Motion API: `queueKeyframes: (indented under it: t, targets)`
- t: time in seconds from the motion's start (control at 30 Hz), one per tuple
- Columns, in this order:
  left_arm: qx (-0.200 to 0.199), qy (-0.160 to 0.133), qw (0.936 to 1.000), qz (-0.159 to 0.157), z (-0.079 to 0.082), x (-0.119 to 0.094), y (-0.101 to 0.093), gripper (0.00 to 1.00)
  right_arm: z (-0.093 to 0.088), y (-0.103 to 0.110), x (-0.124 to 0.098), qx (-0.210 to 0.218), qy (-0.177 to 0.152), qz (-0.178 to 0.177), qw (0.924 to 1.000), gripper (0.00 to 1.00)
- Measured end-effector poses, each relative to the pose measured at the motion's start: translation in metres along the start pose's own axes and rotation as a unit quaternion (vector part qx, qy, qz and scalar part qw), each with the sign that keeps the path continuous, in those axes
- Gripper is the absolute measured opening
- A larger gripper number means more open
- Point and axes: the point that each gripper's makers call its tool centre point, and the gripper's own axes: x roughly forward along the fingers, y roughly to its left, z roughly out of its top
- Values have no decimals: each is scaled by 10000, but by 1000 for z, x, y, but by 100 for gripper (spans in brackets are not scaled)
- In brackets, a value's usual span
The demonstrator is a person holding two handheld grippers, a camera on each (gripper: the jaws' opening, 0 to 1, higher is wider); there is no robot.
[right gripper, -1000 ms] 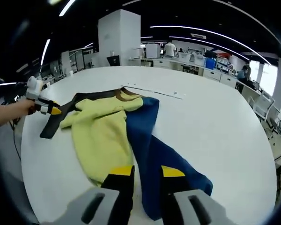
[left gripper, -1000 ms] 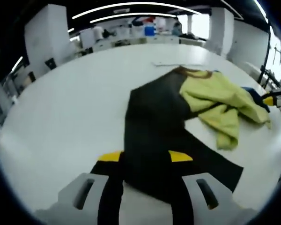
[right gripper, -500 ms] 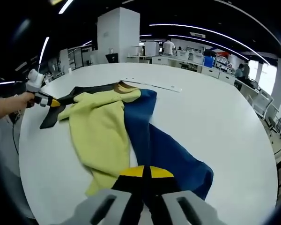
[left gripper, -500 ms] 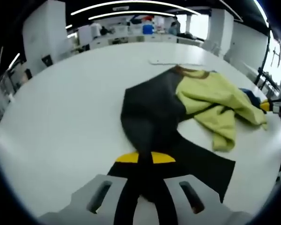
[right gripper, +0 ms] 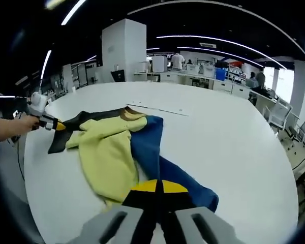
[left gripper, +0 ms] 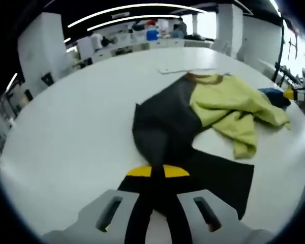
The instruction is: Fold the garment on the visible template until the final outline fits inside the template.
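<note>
A garment lies spread on the white table (left gripper: 66,127). It has a black sleeve (left gripper: 162,127), a yellow-green body (left gripper: 229,109) and a blue sleeve (right gripper: 150,145). My left gripper (left gripper: 151,172) is shut on the end of the black sleeve. My right gripper (right gripper: 158,186) is shut on the end of the blue sleeve. In the right gripper view the left gripper (right gripper: 56,125) sits at the far left in a hand (right gripper: 12,127). The right gripper (left gripper: 291,93) shows at the right edge of the left gripper view. The brown collar (right gripper: 126,113) points away from me.
A thin pale strip (right gripper: 160,109) lies flat on the table just beyond the collar. The table edge (right gripper: 282,203) curves round to the right. Desks, chairs and people stand far behind, past the table.
Both grippers have gone from open to shut on their sleeve ends. The sleeves have been drawn in, and the yellow-green body bunches more in the middle.
</note>
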Motion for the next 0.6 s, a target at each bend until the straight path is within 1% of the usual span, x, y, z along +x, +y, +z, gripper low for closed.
queueKeyframes:
  t: [0.1, 0.23, 0.37, 0.43, 0.6]
  targets:
    - [9, -62, 10000, -26, 4, -1, 3, 2, 11, -8, -3, -60, -128, -109, 9998, 0]
    - [42, -37, 10000, -1, 5, 0, 4, 2, 24, -21, -3, -68, -212, -250, 9994, 0]
    - [190, 38, 9998, 30, 4, 2, 2, 2, 34, -40, 1, -187, -196, -490, 9984, 0]
    - [240, 68, 9997, 31, 2, 3, 3, 2, 39, -50, 5, -100, -210, -555, 9982, 0]
    - [131, 57, 9999, 28, 3, 4, 4, 2, 42, -68, 16, -70, -120, -719, 9973, 0]
